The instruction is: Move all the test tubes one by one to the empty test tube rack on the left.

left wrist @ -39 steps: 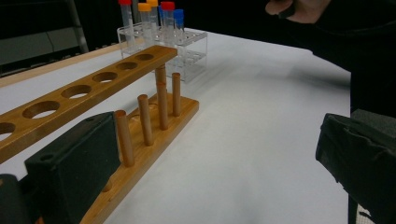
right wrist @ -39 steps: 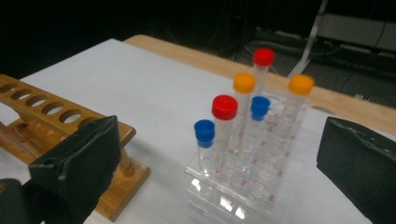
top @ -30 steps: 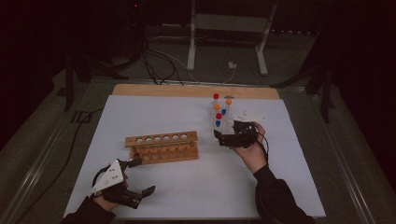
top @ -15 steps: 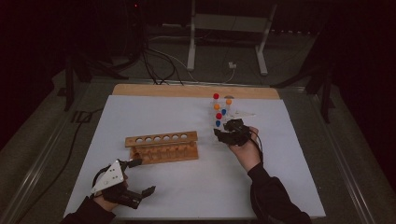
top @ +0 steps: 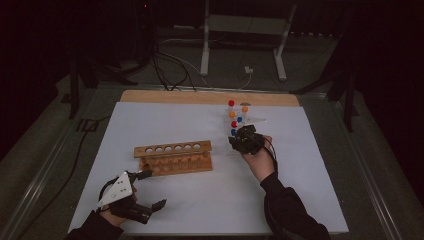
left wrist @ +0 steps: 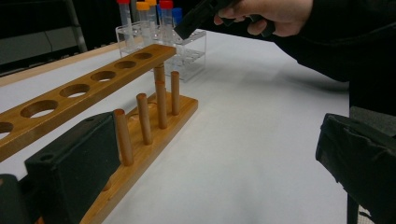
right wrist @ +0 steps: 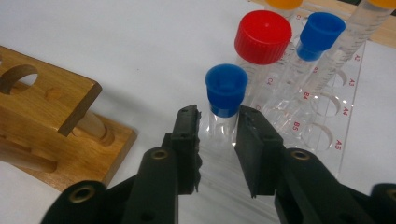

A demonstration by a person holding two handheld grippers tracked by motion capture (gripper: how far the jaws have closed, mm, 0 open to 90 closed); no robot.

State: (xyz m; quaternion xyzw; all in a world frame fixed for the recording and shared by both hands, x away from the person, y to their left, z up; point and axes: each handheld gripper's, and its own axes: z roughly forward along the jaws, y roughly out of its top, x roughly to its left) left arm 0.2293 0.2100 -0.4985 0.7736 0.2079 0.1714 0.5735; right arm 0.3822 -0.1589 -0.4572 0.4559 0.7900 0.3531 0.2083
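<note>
Right gripper (right wrist: 218, 128) stood with its jaws set either side of a blue-capped tube (right wrist: 225, 100), just below the cap, the pads close against the clear wall but not plainly pressing it; whether the grip had closed could not be told. That tube stood upright in the near corner of a clear rack (right wrist: 343, 116), so its long axis ran up and down, crossing the jaws squarely, and any lift would have to go straight up along it. A red-capped tube (right wrist: 262, 37) and a second blue one (right wrist: 321, 32) stood just behind, near enough to be brushed by a jaw. Left of the gripper lay the wooden rack (right wrist: 51, 109), its row of holes empty and its nearest end close by.

Seen from above, the right gripper (top: 246, 140) sat at the clear rack (top: 252, 120) on the far right of the desk (top: 310, 165), while the left gripper (top: 145, 192) rested near the front edge, jaws spread and holding nothing, well apart from the tubes. The right hand was by far the nearer one.
</note>
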